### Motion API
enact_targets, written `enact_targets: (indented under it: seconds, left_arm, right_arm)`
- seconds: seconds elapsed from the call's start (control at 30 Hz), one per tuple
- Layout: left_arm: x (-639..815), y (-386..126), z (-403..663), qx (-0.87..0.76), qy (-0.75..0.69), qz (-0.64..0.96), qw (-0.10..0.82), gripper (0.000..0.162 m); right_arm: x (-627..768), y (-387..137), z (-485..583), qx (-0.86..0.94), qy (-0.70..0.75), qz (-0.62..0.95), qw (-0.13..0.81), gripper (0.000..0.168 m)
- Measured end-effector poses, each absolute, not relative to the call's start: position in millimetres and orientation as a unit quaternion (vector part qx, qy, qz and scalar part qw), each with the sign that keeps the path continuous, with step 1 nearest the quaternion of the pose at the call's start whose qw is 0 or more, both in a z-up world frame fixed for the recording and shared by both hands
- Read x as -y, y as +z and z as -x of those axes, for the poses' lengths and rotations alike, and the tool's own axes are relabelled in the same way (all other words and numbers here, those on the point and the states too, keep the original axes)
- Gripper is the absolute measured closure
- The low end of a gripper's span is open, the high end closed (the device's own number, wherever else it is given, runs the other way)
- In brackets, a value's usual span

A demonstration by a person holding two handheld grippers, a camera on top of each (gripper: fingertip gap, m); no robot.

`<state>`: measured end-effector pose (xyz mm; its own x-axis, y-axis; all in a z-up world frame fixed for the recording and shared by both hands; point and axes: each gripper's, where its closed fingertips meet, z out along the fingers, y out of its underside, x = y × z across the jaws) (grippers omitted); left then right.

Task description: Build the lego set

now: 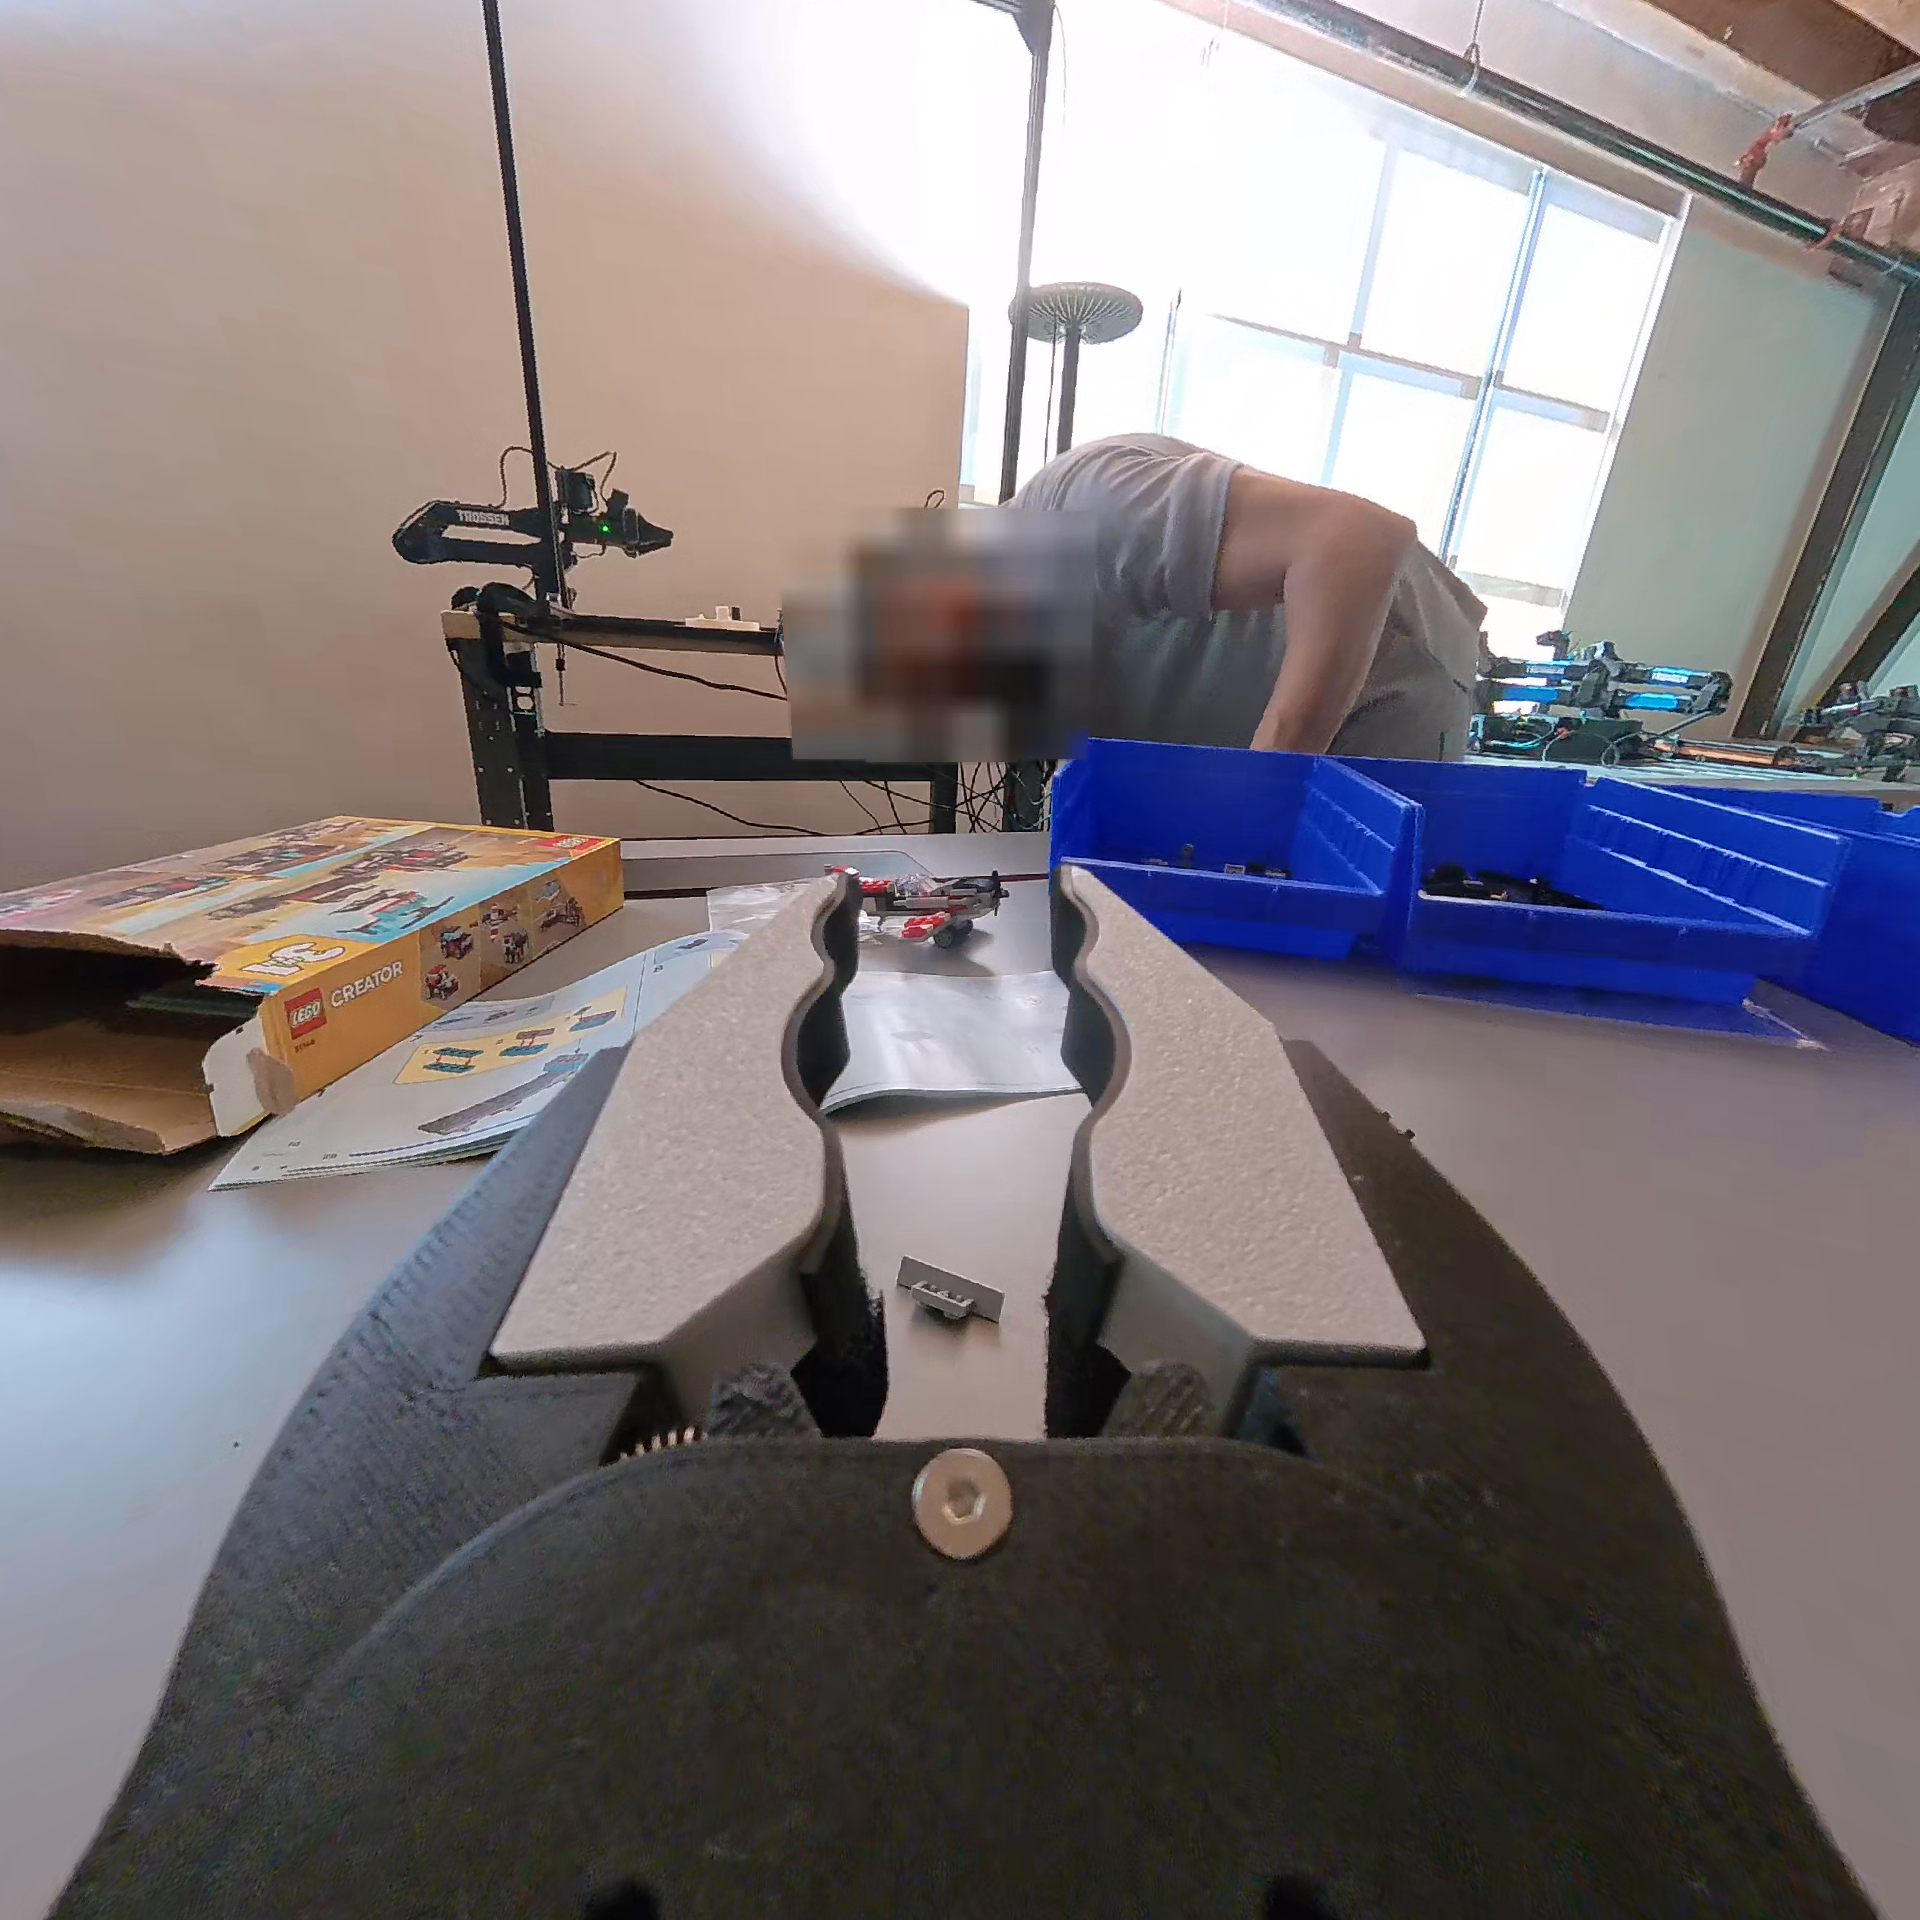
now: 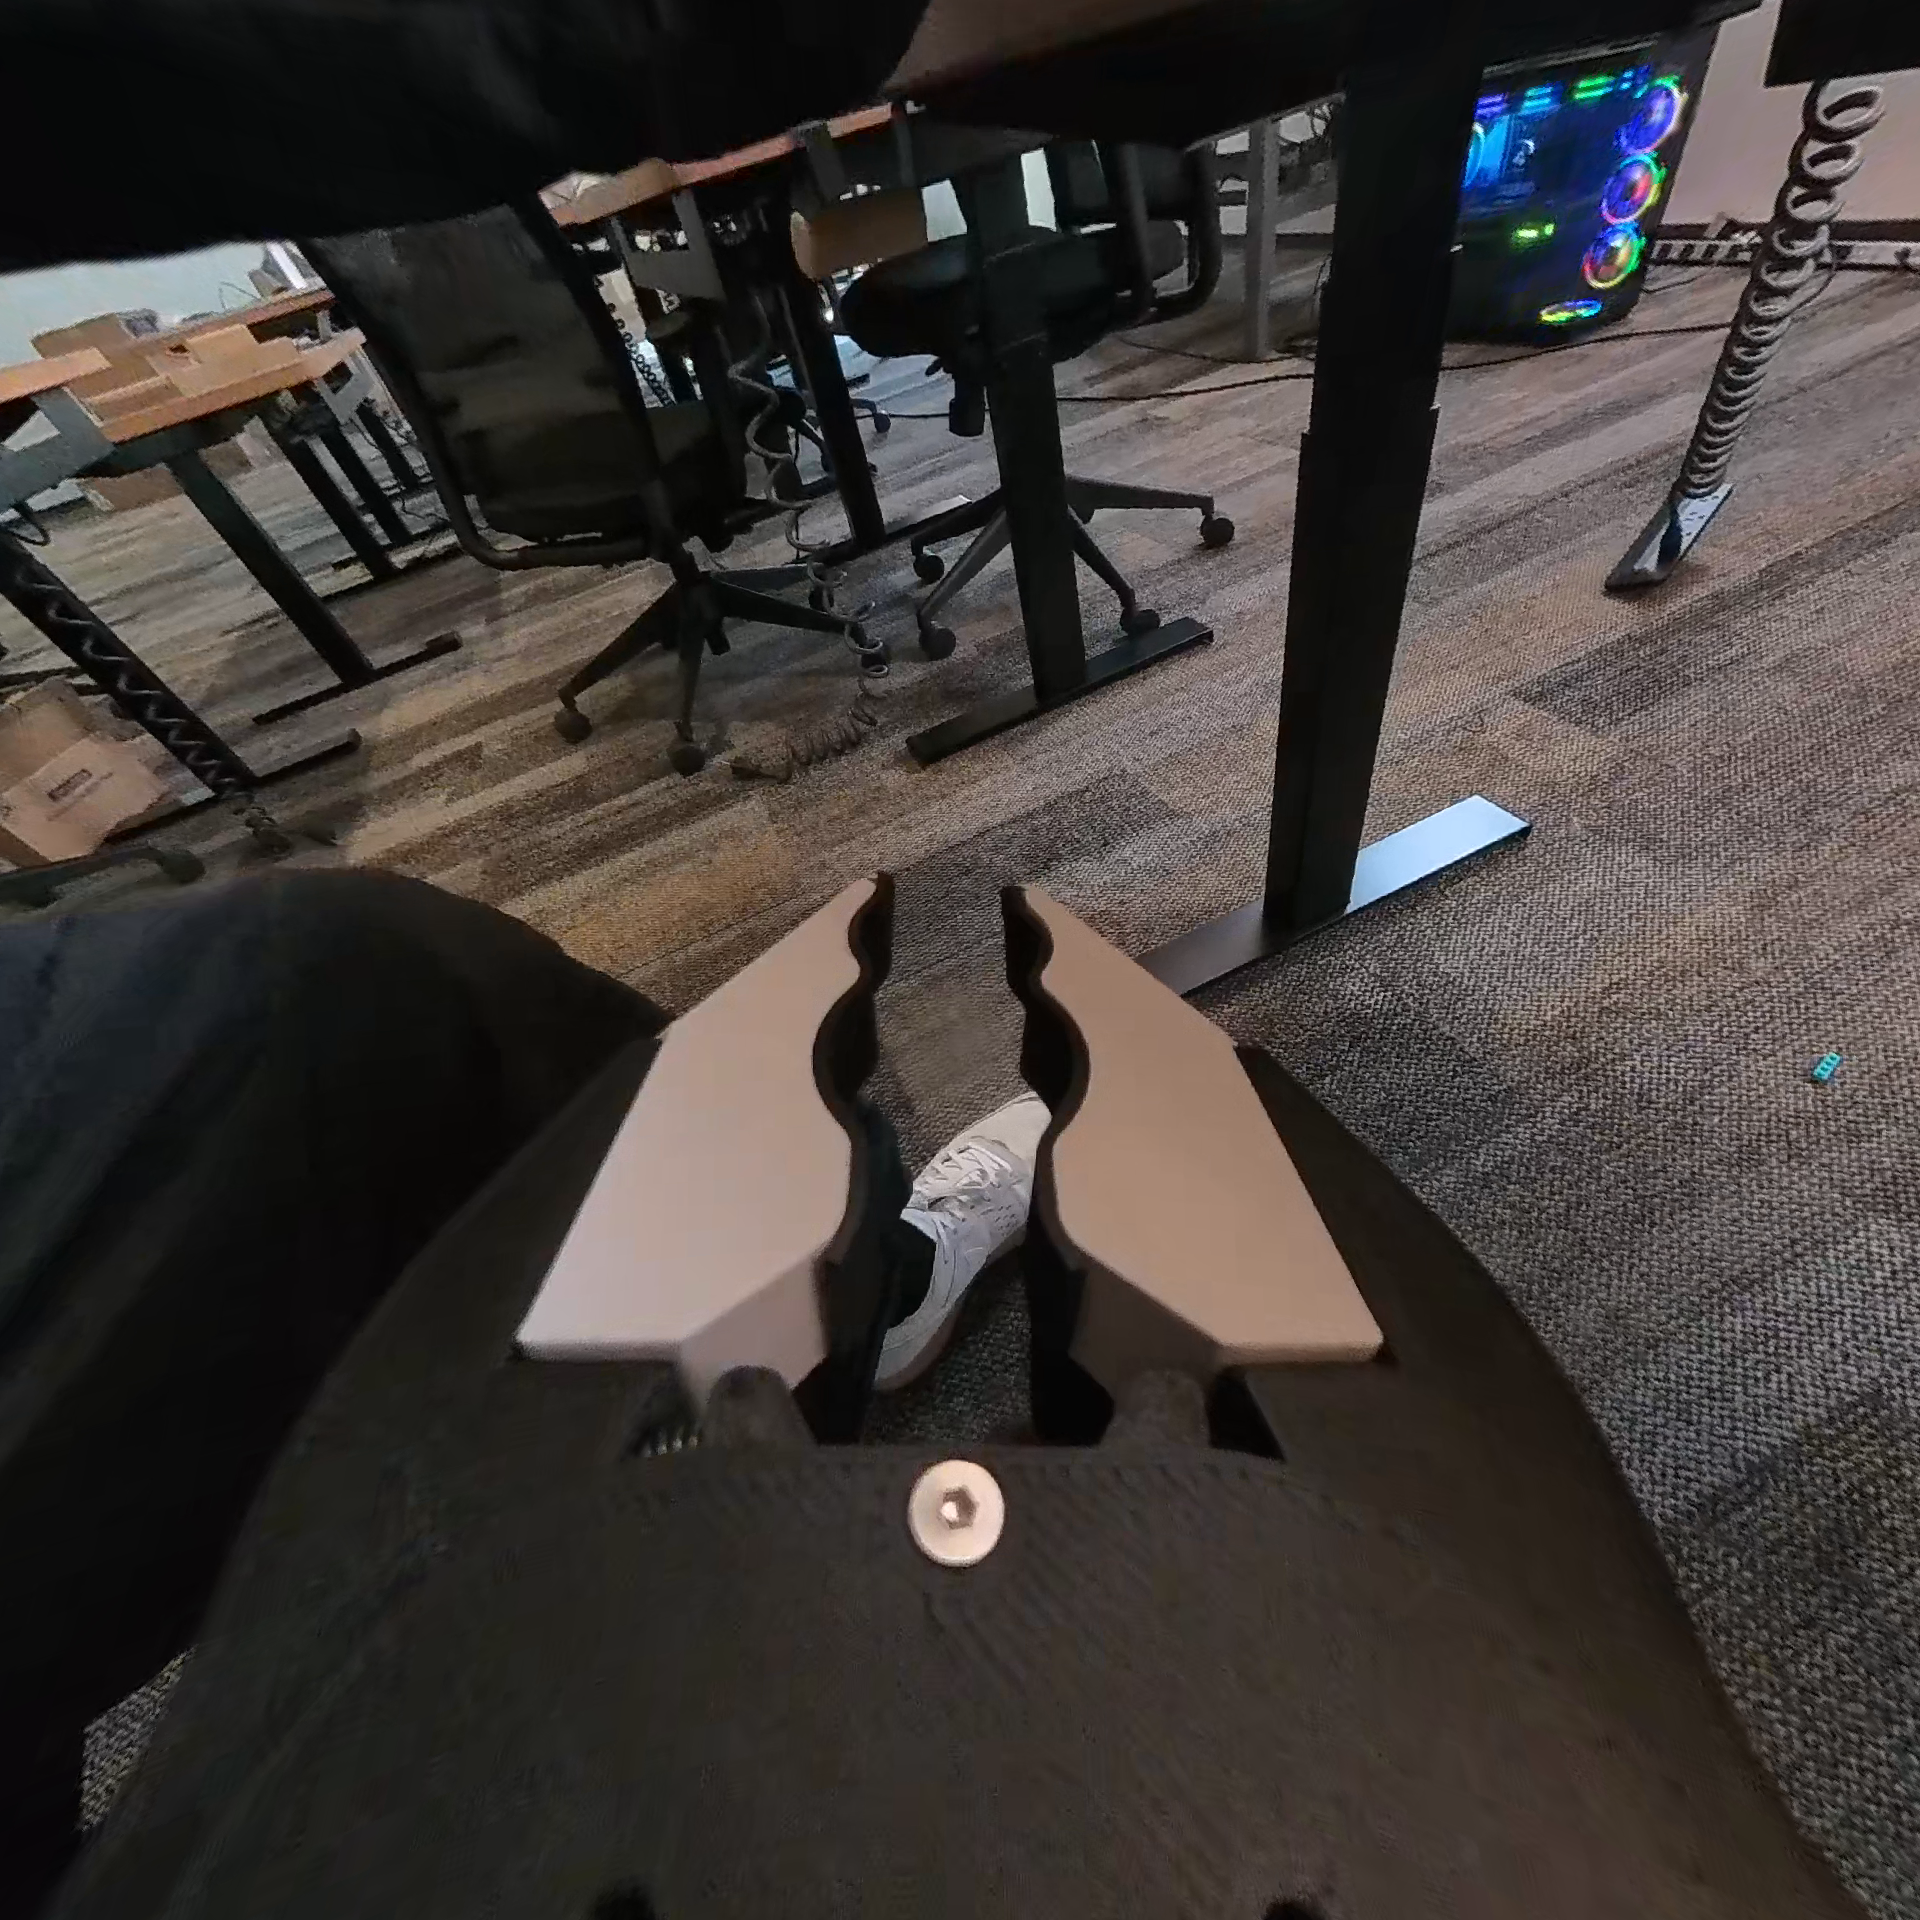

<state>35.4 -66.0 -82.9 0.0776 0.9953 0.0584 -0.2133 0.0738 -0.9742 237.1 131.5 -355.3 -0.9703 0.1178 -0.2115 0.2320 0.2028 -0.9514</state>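
In the left wrist view my left gripper (image 1: 951, 883) is open and empty, low over the grey table (image 1: 1558, 1195). A small grey lego piece (image 1: 949, 1288) lies on the table between the finger bases. A partly built red, white and grey lego model (image 1: 930, 902) stands beyond the fingertips, behind an open instruction booklet (image 1: 935, 1029). In the right wrist view my right gripper (image 2: 945, 904) is open and empty, held below the table over the carpet. A small teal lego piece (image 2: 1825, 1067) lies on the carpet to the right.
A yellow lego box (image 1: 312, 935) lies open at the left, over more instruction sheets (image 1: 457, 1081). Blue bins (image 1: 1455, 873) with dark pieces stand at the right. A person (image 1: 1299, 603) bends behind them. Under the table are a leg (image 2: 1351, 520), office chairs (image 2: 582, 436), a knee (image 2: 208, 1143) and a white shoe (image 2: 961, 1216). My hands' fingertips stand some 40 centimetres from each other.
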Motion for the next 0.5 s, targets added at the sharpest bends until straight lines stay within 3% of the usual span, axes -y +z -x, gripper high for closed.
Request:
enact_targets:
  seconds: [0.3,0.5]
  left_arm:
    - [67,-85,-34,0.445,0.513,0.443,0.585,0.126]
    - [65,-84,-38,0.441,0.499,0.441,0.602,0.126]
  right_arm:
    - [-125,-332,-233,-0.783,-0.613,-0.101,0.019,0.147]
    - [-116,-244,-209,-0.778,-0.619,-0.077,-0.075,0.142]
